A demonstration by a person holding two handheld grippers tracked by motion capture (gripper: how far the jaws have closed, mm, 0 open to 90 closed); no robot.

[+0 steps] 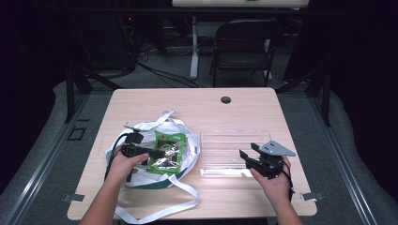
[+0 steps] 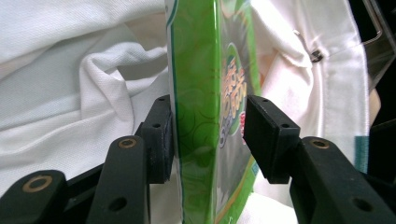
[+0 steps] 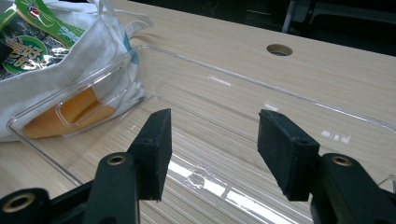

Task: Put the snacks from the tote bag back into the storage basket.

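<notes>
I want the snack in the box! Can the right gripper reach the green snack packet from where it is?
Probably not directly: the right gripper sits at the clear box, whose walls stand between it and the green snack packet. The left gripper already straddles that packet.

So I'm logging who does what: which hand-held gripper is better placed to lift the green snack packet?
Left. The left hand-held gripper already has the green snack packet between its pads on the white bag. The right hand-held gripper sits open over the clear tray.

left gripper on green packet atop white bag, right gripper at clear tray
</notes>
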